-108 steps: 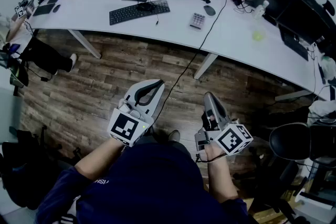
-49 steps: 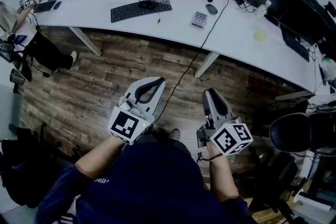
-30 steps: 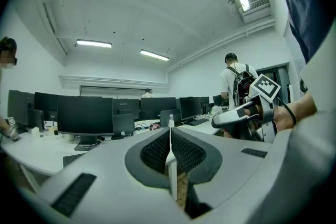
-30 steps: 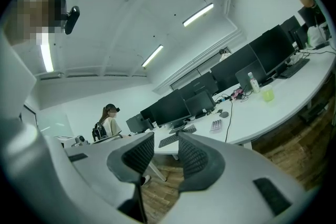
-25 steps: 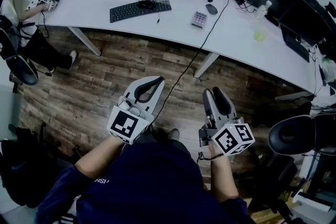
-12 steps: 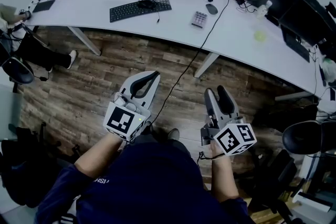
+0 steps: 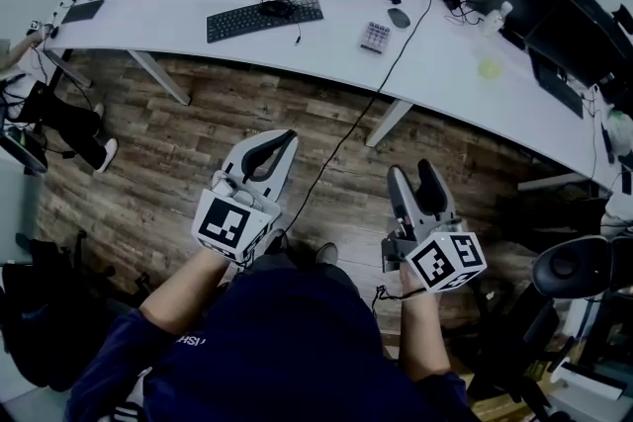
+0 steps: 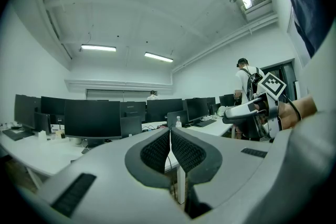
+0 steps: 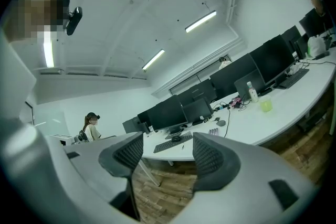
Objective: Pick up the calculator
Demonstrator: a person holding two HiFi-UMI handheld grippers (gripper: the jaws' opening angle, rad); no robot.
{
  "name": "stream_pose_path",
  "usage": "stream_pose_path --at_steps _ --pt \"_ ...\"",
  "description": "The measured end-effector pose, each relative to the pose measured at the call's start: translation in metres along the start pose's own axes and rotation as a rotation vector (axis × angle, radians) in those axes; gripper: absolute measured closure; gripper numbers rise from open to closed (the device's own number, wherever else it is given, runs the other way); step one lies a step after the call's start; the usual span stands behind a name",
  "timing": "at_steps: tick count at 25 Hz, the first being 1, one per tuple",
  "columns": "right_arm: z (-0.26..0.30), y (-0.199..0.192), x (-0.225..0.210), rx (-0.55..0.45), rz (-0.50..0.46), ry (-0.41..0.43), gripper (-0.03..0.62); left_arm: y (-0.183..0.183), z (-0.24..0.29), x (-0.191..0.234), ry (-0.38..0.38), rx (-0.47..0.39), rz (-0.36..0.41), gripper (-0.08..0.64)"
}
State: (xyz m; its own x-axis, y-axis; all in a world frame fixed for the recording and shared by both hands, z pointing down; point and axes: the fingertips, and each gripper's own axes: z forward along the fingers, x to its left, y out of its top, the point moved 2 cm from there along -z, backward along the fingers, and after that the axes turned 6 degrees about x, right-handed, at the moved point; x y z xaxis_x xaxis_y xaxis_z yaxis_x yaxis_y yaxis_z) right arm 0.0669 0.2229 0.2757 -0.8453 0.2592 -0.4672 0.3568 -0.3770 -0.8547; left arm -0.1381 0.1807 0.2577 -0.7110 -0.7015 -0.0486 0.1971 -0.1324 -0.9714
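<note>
The calculator (image 7: 374, 37) lies far off on the counter (image 7: 445, 64), not picked up yet; the left claw (image 7: 281, 136) is closed and the right claw (image 7: 411, 172) is opening, both empty.

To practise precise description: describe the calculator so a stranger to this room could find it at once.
Start at the long curved white desk across the top of the head view. Right of the black keyboard, just left of the black cable, lies the calculator. It is a small pale slab with a grid of keys, unlike the dark rounded mouse beyond it.
</note>
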Motion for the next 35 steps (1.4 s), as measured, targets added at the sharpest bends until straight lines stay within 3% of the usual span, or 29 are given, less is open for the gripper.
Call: stream_pose_path --at_steps 13,19,35 --pt "-0.007 0.001 -0.008 -0.011 0.002 -0.010 0.250 0.000 0.003 -0.007 -0.001 0.003 0.002 0.528" --pt "-0.016 0.004 -0.014 -0.010 -0.006 0.015 0.193 0.003 0.007 -0.022 0.004 0.000 0.006 0.528" --pt "-0.043 0.011 -0.046 0.001 -0.019 0.097 0.132 0.016 0.016 -0.071 0.070 -0.010 0.032 0.528"
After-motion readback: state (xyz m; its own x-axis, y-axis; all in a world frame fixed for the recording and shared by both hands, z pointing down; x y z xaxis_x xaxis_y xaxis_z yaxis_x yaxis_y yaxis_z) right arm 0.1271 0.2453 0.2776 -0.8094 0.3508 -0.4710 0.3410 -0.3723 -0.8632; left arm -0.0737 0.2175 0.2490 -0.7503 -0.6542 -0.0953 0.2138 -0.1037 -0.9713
